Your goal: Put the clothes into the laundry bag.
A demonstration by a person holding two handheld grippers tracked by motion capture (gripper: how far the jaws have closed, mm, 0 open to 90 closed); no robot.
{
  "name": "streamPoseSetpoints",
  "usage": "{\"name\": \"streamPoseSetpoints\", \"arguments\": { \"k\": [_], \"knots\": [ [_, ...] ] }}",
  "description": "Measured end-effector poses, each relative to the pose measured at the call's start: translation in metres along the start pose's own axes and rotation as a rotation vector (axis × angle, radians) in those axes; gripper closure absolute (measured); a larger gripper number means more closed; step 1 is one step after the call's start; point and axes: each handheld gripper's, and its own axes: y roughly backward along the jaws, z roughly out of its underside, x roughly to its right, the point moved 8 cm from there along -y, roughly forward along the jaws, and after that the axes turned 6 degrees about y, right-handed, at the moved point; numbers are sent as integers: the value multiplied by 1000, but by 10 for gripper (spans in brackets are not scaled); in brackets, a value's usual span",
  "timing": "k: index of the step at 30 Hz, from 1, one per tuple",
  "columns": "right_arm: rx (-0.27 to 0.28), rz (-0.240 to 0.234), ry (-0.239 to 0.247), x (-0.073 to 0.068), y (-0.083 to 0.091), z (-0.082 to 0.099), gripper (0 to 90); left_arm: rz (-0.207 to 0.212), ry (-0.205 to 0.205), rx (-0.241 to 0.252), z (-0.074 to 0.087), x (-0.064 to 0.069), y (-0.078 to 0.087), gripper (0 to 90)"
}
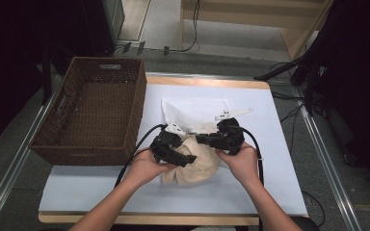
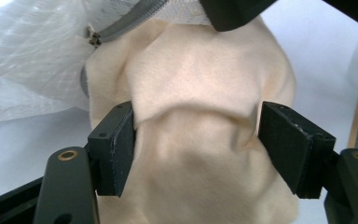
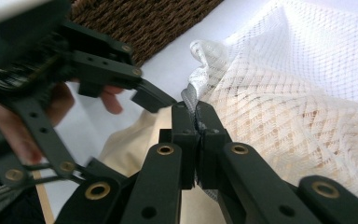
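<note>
- High view shows my two hands low on the white tabletop (image 1: 270,159), with a cream cloth (image 1: 200,163) bunched between them.
- The cloth lies at the mouth of a white mesh bag (image 1: 192,108), which stretches away from me. I think the job is to stuff the cloth into that bag.
- My right hand-held gripper (image 3: 196,122) is clenched tight on the edge of the mesh bag (image 3: 298,107), right by its grey zipper. I hold it there so the mouth of the bag stays put and does not slide away.
- My left hand-held gripper (image 2: 196,144) is released. Its two black jaws stand wide, one on each side of the cream cloth (image 2: 200,93). The left pad brushes a fold, but nothing is pinched.
- In the left gripper view the cloth lies just beside the zipper (image 2: 121,21), part way under the bag's mesh. So it looks partly in, with a big lump outside.
- I think I let go so I can grab the cloth at a new spot and push it deeper.
- A brown woven basket (image 1: 96,108) sits on the left of the tabletop, near the cloth but not touching it. Maybe the full bag goes there later, but I cannot be sure.
</note>
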Motion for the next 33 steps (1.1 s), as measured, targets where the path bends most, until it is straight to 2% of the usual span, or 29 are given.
{"name": "streamPoseSetpoints", "arguments": {
  "k": [7,12,13,15,16,18,19,20,21,25,27,31,33],
  "knots": [
    [-5,6,-4,2,2,1,885,-2,0,16,3,-3,21,307],
    [-1,10,-14,5,5,1,885,-23,32,35,5,-13,35,316],
    [-1,14,-13,4,7,1,885,-28,43,44,7,-17,36,430],
    [-5,13,-11,4,8,2,886,-49,63,41,8,-22,29,584],
    [-4,12,-10,4,8,2,885,-48,78,35,7,-24,23,631],
    [-1,9,-10,3,7,1,885,-63,82,34,7,-24,10,691],
    [-1,9,-10,3,7,1,885,-63,82,34,7,-24,10,712],
    [-2,10,-12,3,6,1,885,-86,67,38,6,-25,5,712],
    [-5,8,-6,3,5,0,885,-91,69,54,5,-23,-6,754],
    [-10,5,-2,3,2,1,885,-71,78,77,2,-21,-15,790],
    [-11,4,-1,3,1,1,885,-41,72,82,0,-14,-23,794],
    [-16,8,1,4,0,3,885,-30,56,73,-1,-6,-33,793],
    [-21,10,-1,6,-2,5,885,-24,63,91,-4,-5,-36,793]
  ]
}}
